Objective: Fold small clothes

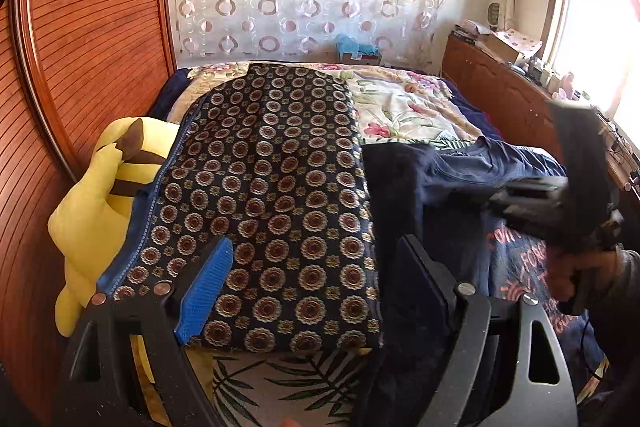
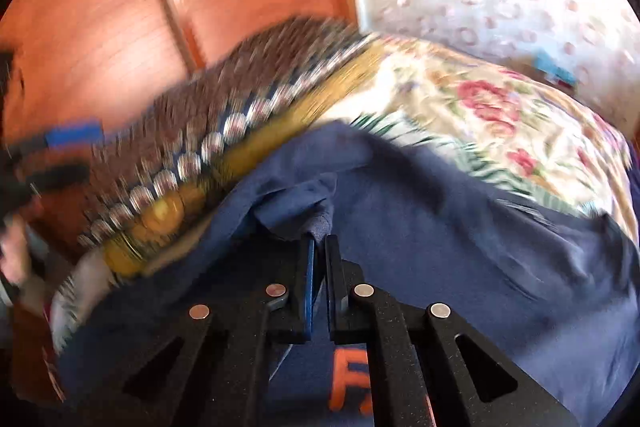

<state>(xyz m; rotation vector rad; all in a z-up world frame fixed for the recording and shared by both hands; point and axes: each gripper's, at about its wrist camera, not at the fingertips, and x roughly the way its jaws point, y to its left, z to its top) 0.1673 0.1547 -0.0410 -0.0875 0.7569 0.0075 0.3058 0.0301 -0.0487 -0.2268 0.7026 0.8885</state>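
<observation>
On the bed (image 1: 404,99), beside the patterned cushion (image 1: 272,187), my right hand-held gripper (image 2: 319,247) pinches a fold of the navy T-shirt (image 2: 460,247); my left hand-held gripper (image 1: 316,267) hangs wide open above the cushion's edge.

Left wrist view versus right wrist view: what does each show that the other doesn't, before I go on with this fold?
Only the left wrist view shows the yellow plush toy, the window, the wooden dresser, and the open left gripper above the patterned cushion. Only the right wrist view shows the right gripper shut on a fold of the navy T-shirt. Both show the T-shirt, the cushion, the floral bedspread and the wooden wall panel.
</observation>
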